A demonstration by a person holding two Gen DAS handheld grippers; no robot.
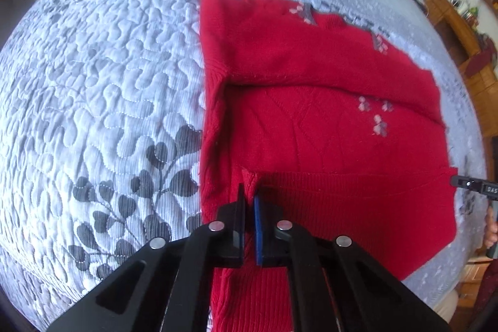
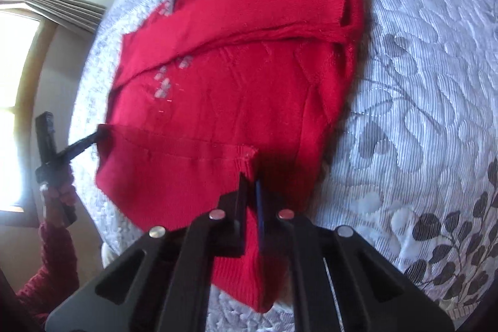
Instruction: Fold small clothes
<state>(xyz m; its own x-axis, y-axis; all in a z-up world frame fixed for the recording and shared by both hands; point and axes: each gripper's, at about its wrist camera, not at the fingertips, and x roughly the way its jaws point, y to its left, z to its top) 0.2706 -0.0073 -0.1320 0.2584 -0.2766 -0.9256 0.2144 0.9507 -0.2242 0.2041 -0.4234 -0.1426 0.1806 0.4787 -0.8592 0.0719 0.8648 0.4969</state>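
Left wrist: sleeves folded across sweater (image 1: 311, 101); left gripper (image 1: 249, 198) clamps hem | right gripper (image 2: 250, 179) clamps hem; bottom fold remains

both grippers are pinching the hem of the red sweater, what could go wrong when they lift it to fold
1. The sleeve already folded across the red sweater lies loose; lifting the hem may drag it askew.
2. The left gripper and right gripper each pinch only a small edge of ribbed hem, so the knit could slip out.

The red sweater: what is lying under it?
Under the red sweater lies a quilted bedspread, pale with dark leaf prints. It shows all around the sweater; the part directly beneath is covered and cannot be seen.
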